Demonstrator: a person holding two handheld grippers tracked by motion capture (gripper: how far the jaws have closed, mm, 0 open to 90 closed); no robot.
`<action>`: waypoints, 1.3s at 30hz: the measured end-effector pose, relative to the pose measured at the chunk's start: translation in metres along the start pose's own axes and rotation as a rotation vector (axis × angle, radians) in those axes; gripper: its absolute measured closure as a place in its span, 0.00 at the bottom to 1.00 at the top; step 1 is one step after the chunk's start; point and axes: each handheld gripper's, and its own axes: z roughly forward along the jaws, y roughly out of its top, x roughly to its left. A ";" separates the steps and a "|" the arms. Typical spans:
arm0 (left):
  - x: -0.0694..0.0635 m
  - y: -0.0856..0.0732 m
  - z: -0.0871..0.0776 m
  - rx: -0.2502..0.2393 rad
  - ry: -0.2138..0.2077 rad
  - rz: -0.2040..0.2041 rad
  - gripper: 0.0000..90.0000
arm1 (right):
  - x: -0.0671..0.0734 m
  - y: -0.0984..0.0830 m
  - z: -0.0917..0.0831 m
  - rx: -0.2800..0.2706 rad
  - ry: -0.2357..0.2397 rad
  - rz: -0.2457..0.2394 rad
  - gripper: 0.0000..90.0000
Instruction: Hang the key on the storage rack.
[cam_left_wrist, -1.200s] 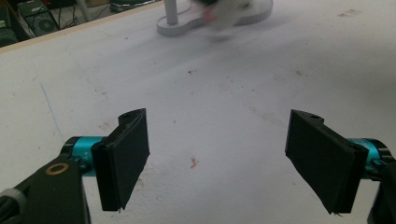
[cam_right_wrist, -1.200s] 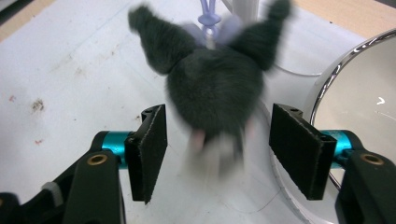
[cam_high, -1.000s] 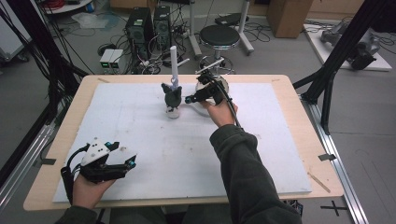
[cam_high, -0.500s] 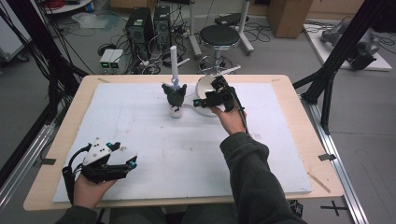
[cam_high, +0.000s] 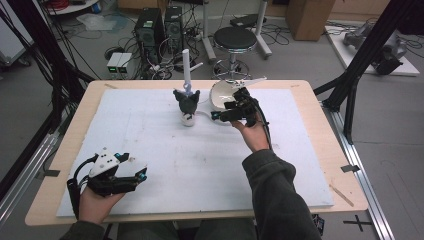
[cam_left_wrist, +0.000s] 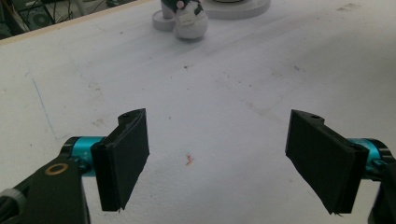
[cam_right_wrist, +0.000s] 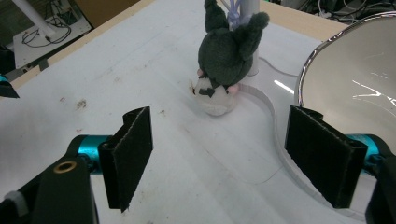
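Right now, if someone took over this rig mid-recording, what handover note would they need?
Right gripper: jaws open with nothing between them; they have just been opening. It sits just right of the plush toy.
Left gripper: jaws open, empty, resting at the near left of the table.
Things: the dark-eared plush toy stands upright at the far middle, in front of a white post on a clear base; a white bowl-shaped dish is to its right.
Done: toy stands free of both grippers.
Left: probably pull the right gripper clear.
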 end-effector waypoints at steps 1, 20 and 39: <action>0.000 0.000 0.000 -0.001 -0.003 -0.003 0.24 | 0.000 0.000 -0.001 -0.007 -0.002 -0.007 0.25; -0.001 0.000 0.001 0.005 0.000 -0.003 0.24 | 0.005 -0.016 -0.017 -0.040 0.008 -0.024 0.23; -0.001 0.000 0.002 0.012 0.000 -0.001 0.24 | 0.007 -0.031 -0.029 -0.056 0.007 -0.034 0.20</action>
